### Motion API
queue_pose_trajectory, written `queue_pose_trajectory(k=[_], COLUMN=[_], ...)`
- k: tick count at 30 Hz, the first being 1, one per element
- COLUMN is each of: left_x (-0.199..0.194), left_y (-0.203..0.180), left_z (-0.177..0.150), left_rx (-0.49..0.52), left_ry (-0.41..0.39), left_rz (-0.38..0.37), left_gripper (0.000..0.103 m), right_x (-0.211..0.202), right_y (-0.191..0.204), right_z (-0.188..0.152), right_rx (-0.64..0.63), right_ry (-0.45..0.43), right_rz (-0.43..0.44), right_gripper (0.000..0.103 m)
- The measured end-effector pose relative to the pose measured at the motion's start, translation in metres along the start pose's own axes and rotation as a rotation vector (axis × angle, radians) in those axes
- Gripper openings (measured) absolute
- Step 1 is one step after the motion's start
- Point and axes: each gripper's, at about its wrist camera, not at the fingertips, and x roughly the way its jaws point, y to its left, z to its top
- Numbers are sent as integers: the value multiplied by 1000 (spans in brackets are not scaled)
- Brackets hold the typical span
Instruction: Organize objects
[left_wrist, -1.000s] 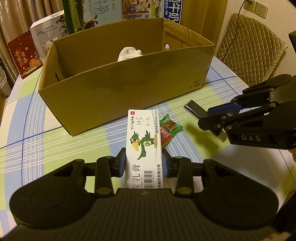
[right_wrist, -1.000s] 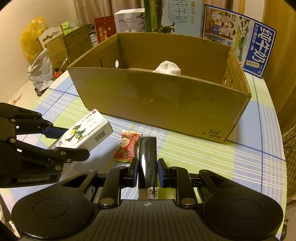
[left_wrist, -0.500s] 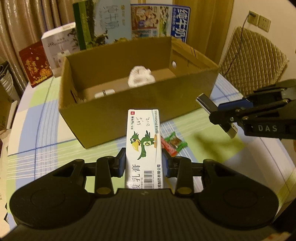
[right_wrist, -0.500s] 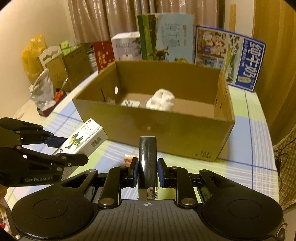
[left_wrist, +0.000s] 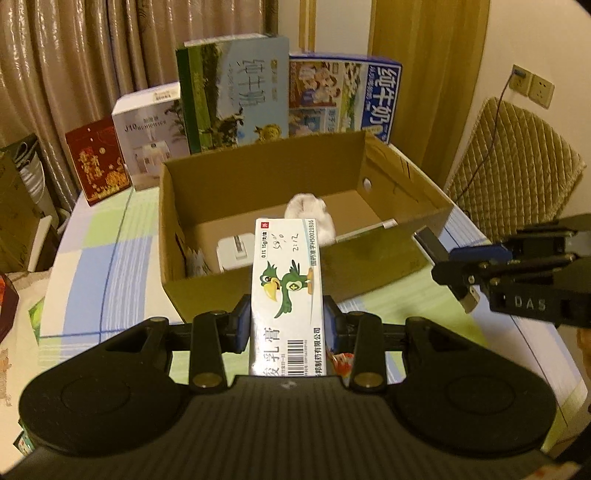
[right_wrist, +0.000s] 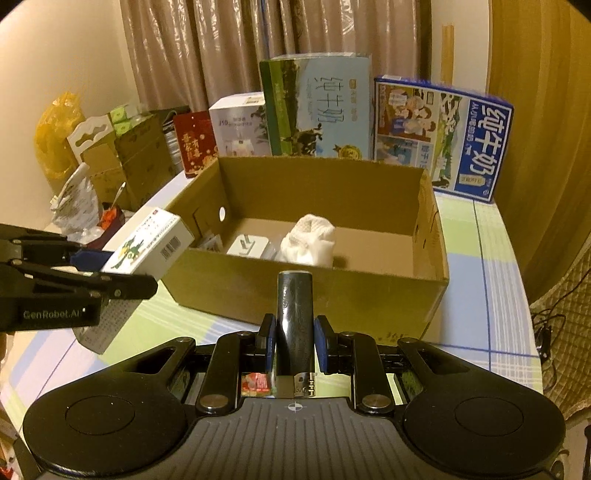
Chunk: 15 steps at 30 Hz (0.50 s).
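Checked tablecloth is lying under an open carton (left_wrist: 388, 258) backed by milk boxes. Left gripper (left_wrist: 286, 325) is clamping a parrot-printed ointment box (left_wrist: 286, 280); right gripper (right_wrist: 294, 332) is pinching a dark lighter (right_wrist: 294, 310). Both are hanging in front of the carton's near wall, above its rim. Inside are lying a white wad (right_wrist: 308, 245) and a plug (right_wrist: 247, 245). Carrying each item well past the rim before letting go, aiming at bare floor, seems wisest.

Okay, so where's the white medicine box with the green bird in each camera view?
Left wrist view: the medicine box stands bottom centre, clamped in the left tongs.
Right wrist view: it is at the left edge, sticking out of those tongs.
Shared landmark: the cardboard box, open, just beyond it.
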Motion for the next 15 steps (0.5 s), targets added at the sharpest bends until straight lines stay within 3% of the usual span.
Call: queue_pose_trajectory(k=[15], left_x=[14], left_y=[5], left_z=[25], left_rx=[-3], left_ry=[-21], left_rz=[33], left_gripper=[33], right_x=[13], right_y=[3], right_z=[22], right_rx=[2], right_ry=[-30], right_rz=[-39], right_gripper=[19])
